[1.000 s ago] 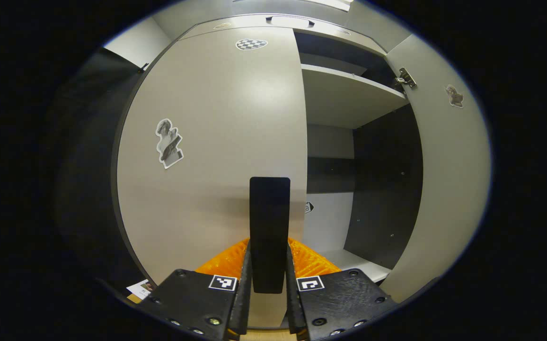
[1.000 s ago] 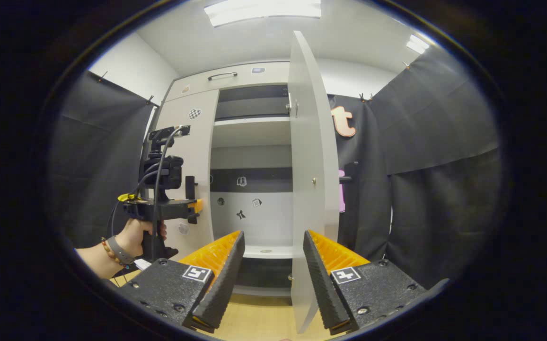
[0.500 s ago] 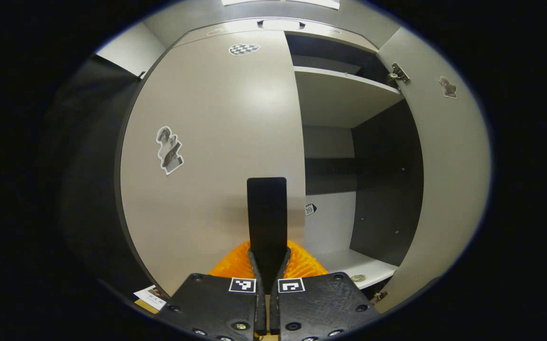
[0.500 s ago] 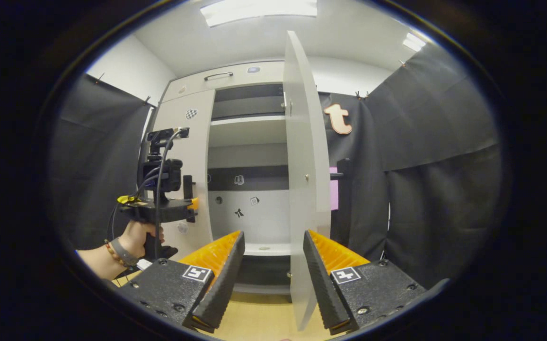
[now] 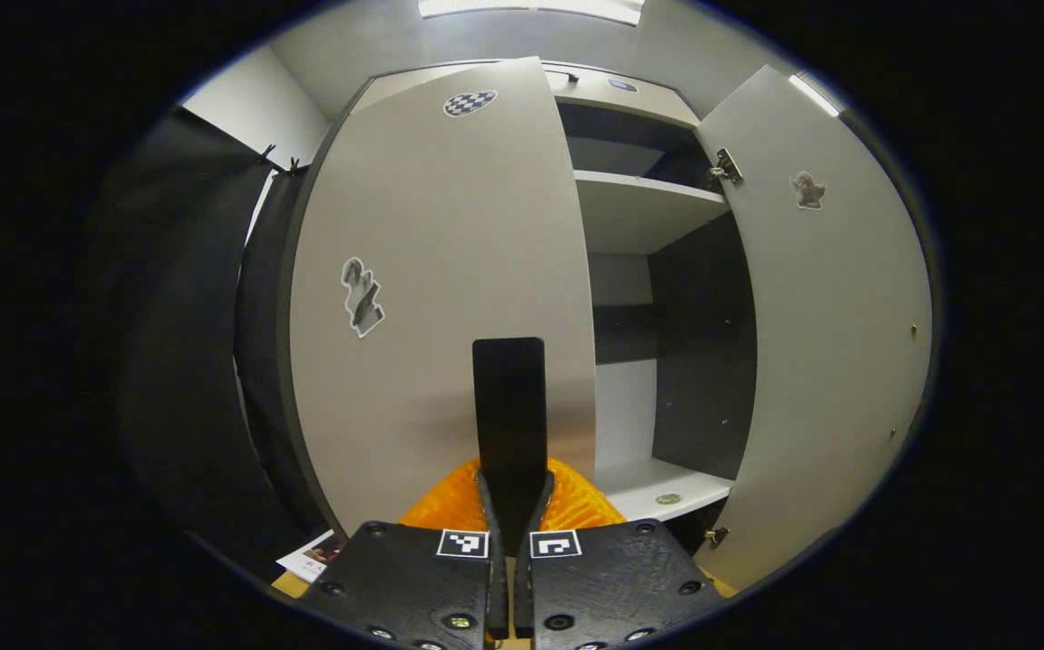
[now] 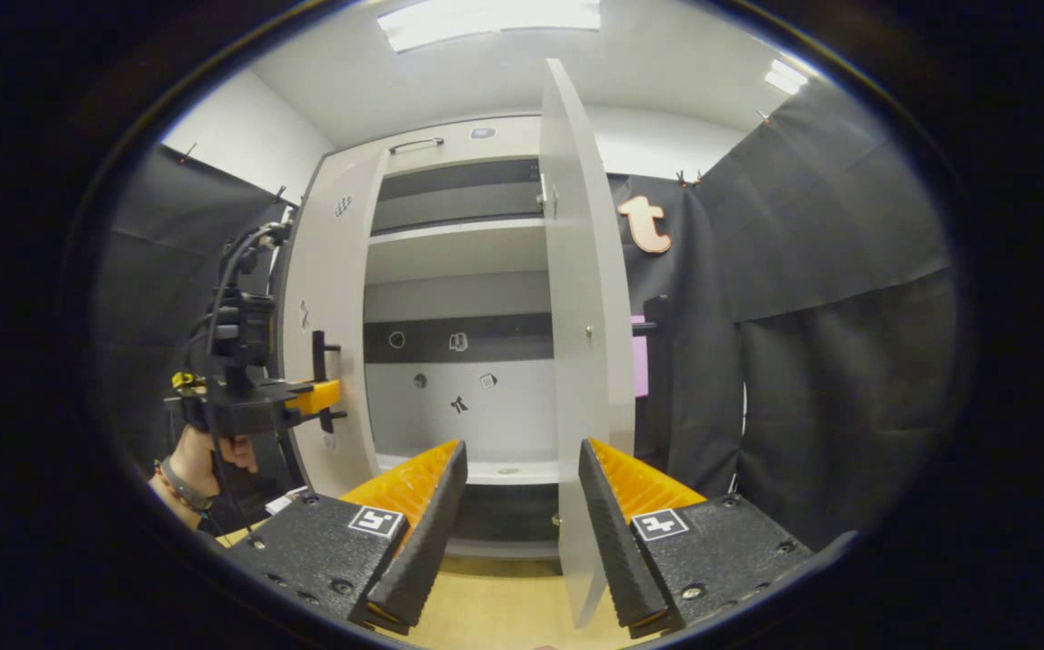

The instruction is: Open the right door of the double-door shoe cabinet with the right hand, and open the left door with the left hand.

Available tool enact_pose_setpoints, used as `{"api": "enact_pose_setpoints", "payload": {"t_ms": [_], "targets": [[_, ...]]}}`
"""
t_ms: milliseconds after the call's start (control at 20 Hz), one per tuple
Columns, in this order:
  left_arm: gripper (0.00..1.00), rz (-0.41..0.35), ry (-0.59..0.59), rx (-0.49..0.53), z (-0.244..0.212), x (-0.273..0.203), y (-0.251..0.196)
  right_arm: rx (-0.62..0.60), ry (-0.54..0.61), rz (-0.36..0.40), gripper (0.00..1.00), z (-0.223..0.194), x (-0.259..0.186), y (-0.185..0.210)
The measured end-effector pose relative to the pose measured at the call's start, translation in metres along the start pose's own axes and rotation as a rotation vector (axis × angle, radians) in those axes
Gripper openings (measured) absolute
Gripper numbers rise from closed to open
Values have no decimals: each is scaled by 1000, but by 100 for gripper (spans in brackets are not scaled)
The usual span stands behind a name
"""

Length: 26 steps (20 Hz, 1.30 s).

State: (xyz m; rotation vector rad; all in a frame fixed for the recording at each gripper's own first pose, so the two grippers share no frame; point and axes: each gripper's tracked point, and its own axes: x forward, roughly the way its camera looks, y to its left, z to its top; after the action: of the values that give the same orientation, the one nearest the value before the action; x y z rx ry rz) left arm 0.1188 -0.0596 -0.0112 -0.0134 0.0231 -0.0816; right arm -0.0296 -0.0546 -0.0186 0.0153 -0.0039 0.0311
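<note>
In the left gripper view the pale left door (image 5: 432, 271) of the shoe cabinet stands partly swung out. Its black upright handle (image 5: 509, 397) is pinched between the orange fingers of my left gripper (image 5: 511, 492), which is shut on it. The right door (image 5: 834, 343) stands wide open at the right. In the right gripper view my right gripper (image 6: 522, 506) is open and holds nothing. The right door (image 6: 576, 316) shows edge-on just beyond it. Farther left, a hand (image 6: 201, 451) holds the left gripper (image 6: 310, 399) on the left door (image 6: 328, 316).
Inside the cabinet are a pale shelf (image 5: 639, 203), a dark side wall (image 5: 703, 343) and a pale back panel with small stickers (image 6: 459, 404). Black cloth (image 6: 811, 298) hangs on both sides. The floor (image 6: 504, 605) is light wood, with a card (image 5: 314, 561) lying by the left door.
The left gripper has closed on the handle and pulled the left door outward, away from the cabinet. The right gripper stays open and the right door has barely moved.
</note>
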Motion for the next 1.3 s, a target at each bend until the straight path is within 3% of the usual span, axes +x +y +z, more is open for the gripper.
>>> {"api": "enact_pose_setpoints", "payload": {"t_ms": [450,800,850,1150,1300], "targets": [[2,2,1,-23,-6,-55,38,26,-16,4,78,2,5,0],[1,76,-6,-1,-5,-93,98,21,-17,0,78,0,13,7],[1,86,-1,15,-6,-96,106,12,-21,-2,82,2,13,8],[0,191,-19,41,-2,-104,165,4,-19,13,78,0,17,23],[0,129,-25,-19,-6,-104,173,-1,-3,12,78,-3,18,24]]}}
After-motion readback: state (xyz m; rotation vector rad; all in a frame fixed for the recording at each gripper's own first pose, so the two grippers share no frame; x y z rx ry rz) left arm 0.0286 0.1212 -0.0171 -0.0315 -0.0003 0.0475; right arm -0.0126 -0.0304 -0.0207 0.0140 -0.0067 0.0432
